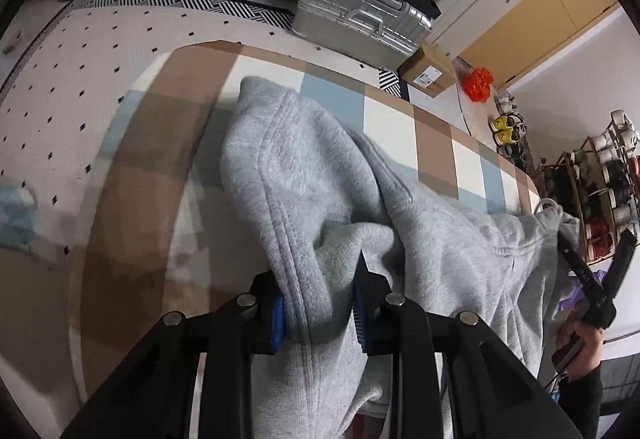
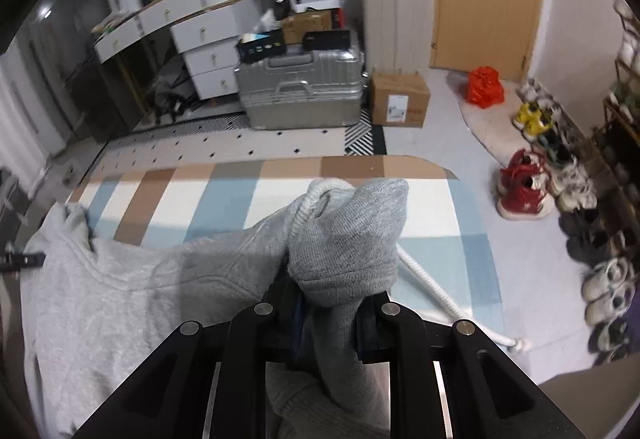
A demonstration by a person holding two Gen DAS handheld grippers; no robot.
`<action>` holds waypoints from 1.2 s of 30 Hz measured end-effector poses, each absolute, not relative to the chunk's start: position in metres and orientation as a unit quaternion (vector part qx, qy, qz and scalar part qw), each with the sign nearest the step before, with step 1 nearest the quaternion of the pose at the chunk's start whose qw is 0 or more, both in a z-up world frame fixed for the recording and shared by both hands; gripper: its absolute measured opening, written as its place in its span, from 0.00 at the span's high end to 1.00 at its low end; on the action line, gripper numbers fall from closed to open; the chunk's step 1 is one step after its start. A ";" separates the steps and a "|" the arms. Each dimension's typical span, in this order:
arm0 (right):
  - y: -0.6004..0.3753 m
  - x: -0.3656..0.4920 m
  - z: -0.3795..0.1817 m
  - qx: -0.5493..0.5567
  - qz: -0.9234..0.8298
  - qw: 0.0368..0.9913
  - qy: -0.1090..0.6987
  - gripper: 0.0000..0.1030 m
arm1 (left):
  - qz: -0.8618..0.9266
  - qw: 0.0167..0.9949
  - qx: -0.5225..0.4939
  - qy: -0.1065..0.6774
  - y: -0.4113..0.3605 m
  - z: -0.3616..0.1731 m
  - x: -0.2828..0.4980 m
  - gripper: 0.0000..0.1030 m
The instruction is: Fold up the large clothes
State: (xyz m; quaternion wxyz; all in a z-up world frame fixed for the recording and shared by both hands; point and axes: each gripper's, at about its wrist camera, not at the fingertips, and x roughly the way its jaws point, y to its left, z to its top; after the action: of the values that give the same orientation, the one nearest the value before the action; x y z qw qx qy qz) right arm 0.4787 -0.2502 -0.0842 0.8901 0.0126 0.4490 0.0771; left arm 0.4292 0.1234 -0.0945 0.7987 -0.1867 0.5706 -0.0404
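Note:
A large grey hoodie [image 1: 440, 239] lies spread over the checked table cover [image 1: 392, 119]. My left gripper [image 1: 320, 299] is shut on a bunched, seamed edge of it, blue pads pressing the fabric from both sides. In the right wrist view my right gripper [image 2: 332, 303] is shut on a ribbed grey part of the hoodie [image 2: 140, 279], which stands up lifted between the fingers. A white drawstring [image 2: 424, 279] trails over the table cover [image 2: 224, 191]. The right gripper [image 1: 588, 251], held by a hand [image 1: 580, 343], also shows at the garment's far right end.
Beyond the table's far edge stand a silver suitcase [image 2: 300, 91], a cardboard box [image 2: 400, 99] and white drawers [image 2: 200, 39]. A red bag [image 2: 484, 87] and a row of shoes [image 2: 560, 179] line the floor at the right, by a shoe rack [image 1: 600, 191].

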 end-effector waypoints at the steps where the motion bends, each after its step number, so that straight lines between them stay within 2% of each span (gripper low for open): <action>1: -0.252 0.484 -0.091 0.016 0.073 0.885 0.460 0.81 | -0.038 0.794 -0.191 0.576 0.124 -0.100 0.430 0.79; 3: -0.259 0.491 -0.104 0.045 0.081 0.871 0.482 0.76 | -0.038 0.788 -0.200 0.581 0.128 -0.102 0.426 0.71; 4: -0.263 0.491 -0.107 0.060 0.088 0.863 0.493 0.65 | -0.038 0.787 -0.201 0.582 0.129 -0.100 0.421 0.70; 5: -0.269 0.488 -0.108 0.076 0.091 0.857 0.501 0.45 | -0.040 0.787 -0.196 0.583 0.132 -0.096 0.415 0.70; 7: -0.280 0.472 -0.100 0.090 0.095 0.858 0.497 0.21 | -0.026 0.790 -0.172 0.588 0.134 -0.086 0.402 0.69; 8: -0.284 0.464 -0.094 0.095 0.100 0.860 0.492 0.15 | -0.018 0.791 -0.163 0.590 0.136 -0.080 0.392 0.69; 12: -0.287 0.409 -0.054 0.118 0.120 0.867 0.469 0.09 | 0.017 0.800 -0.142 0.583 0.135 -0.056 0.357 0.69; 13: -0.279 0.395 -0.044 0.107 0.129 0.872 0.460 0.01 | 0.014 0.802 -0.135 0.582 0.127 -0.050 0.347 0.69; 14: -0.267 0.381 -0.034 0.093 0.142 0.876 0.451 0.00 | -0.001 0.802 -0.128 0.583 0.115 -0.048 0.345 0.66; 18: -0.199 0.339 -0.022 0.002 0.205 0.876 0.437 0.00 | -0.093 0.805 -0.095 0.578 0.048 -0.045 0.312 0.44; 21: -0.147 0.322 -0.056 -0.099 0.192 0.853 0.475 0.00 | -0.136 0.796 -0.089 0.583 0.008 -0.066 0.300 0.43; 25: -0.126 0.309 -0.123 -0.211 0.117 0.809 0.536 0.01 | -0.102 0.780 -0.066 0.614 -0.011 -0.115 0.302 0.44; 27: -0.132 0.298 -0.123 -0.195 0.113 0.828 0.513 0.00 | -0.096 0.794 -0.058 0.597 -0.009 -0.119 0.299 0.43; 30: -0.145 0.285 -0.110 -0.148 0.127 0.826 0.529 0.00 | -0.063 0.775 -0.040 0.628 0.001 -0.118 0.293 0.43; 33: -0.157 0.254 -0.079 -0.127 0.126 0.847 0.500 0.00 | -0.073 0.777 -0.092 0.618 0.029 -0.098 0.267 0.43; 36: -0.170 0.213 -0.046 -0.052 0.166 0.863 0.474 0.00 | -0.077 0.789 -0.138 0.593 0.063 -0.073 0.225 0.43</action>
State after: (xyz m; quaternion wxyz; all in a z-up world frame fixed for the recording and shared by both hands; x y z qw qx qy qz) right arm 0.2126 -0.1699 -0.0459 0.8634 -0.0521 0.4738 0.1655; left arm 0.2249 0.0628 -0.0733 0.7893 -0.1380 0.5934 -0.0768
